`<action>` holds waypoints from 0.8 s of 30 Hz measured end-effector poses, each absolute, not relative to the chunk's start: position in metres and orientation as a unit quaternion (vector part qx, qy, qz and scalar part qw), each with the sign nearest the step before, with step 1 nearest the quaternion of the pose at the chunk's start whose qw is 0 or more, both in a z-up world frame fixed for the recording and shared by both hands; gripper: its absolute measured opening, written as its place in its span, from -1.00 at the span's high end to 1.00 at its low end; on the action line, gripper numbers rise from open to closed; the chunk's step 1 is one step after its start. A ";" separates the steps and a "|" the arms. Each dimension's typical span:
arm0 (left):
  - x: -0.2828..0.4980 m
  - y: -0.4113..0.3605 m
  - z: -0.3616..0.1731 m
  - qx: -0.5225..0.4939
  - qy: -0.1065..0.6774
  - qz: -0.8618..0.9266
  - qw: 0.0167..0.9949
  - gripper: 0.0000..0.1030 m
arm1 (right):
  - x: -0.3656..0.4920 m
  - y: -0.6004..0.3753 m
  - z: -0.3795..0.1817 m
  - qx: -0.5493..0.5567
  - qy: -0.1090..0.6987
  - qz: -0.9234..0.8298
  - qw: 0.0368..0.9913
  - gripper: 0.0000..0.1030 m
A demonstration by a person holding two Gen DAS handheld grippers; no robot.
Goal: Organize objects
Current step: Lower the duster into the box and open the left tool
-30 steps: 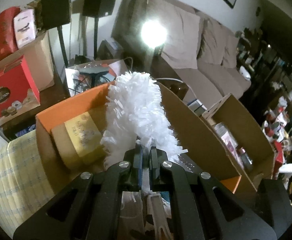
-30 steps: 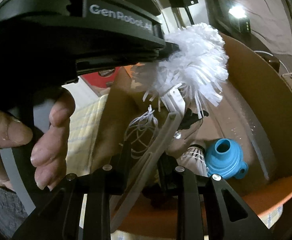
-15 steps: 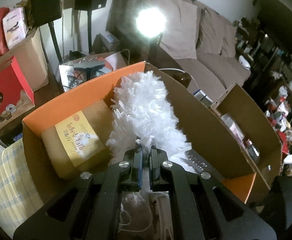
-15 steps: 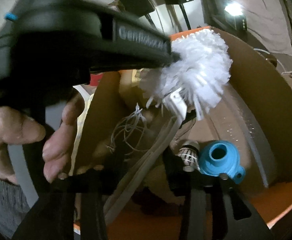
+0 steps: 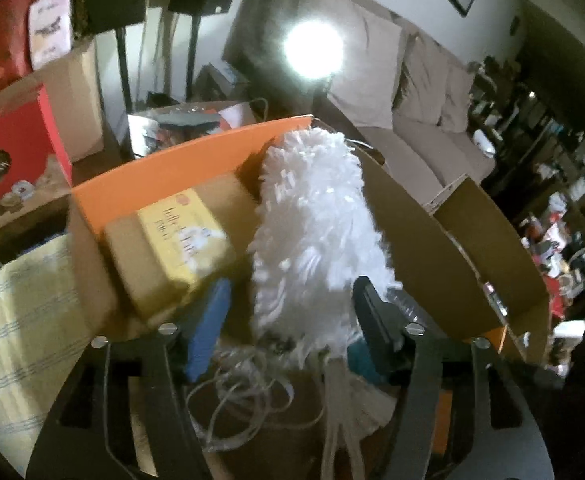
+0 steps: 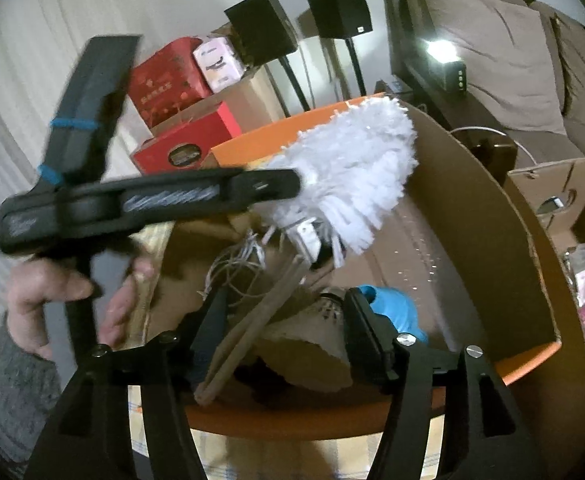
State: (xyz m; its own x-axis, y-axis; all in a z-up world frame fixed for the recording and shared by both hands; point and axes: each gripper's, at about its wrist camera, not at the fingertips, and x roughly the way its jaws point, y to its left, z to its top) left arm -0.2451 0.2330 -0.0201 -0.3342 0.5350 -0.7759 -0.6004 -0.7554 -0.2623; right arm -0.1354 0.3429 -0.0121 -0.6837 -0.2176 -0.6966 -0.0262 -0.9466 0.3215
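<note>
Left wrist view puts our left gripper (image 5: 288, 320) nearest, its jaws spread wide with the fluffy white duster (image 5: 316, 232) standing free between the fingers, touching neither that we can see. A loose tangle of pale string (image 5: 236, 392) lies just below the fingers, beside the duster's pale handle (image 5: 340, 412). Further in, a tan package with a yellow label (image 5: 176, 240) rests against the far orange wall of the cardboard box (image 5: 432, 248), just left of the duster head. From the right wrist view our right gripper (image 6: 284, 316) also has its jaws released, the handle passing loosely between them without being pinched. A blue plastic piece (image 6: 392, 304) sits on the box floor near the right finger, partly hidden by it. To the left a hand (image 6: 52, 296) in a grey sleeve grips the left tool, whose black body reaches to the duster head (image 6: 352, 176). The duster lies inside the box, head tilted up toward the far corner. Beyond the box stand red cartons (image 6: 180, 136), two black speakers (image 6: 336, 4) on stands, and a brown sofa (image 6: 512, 48).
</note>
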 end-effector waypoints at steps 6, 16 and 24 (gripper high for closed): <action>-0.220 0.200 -0.009 -0.431 0.038 0.842 0.324 -0.53 | -0.141 0.344 -0.012 0.394 -0.132 -0.909 0.042 -0.39; -0.186 0.122 0.002 -0.399 -0.014 0.877 0.267 -0.91 | -0.142 0.327 -0.006 0.396 -0.075 -0.914 0.044 -0.62; -0.163 0.079 0.005 -0.388 -0.006 0.895 0.219 -0.99 | -0.138 0.310 0.003 0.387 -0.051 -0.919 0.051 -0.69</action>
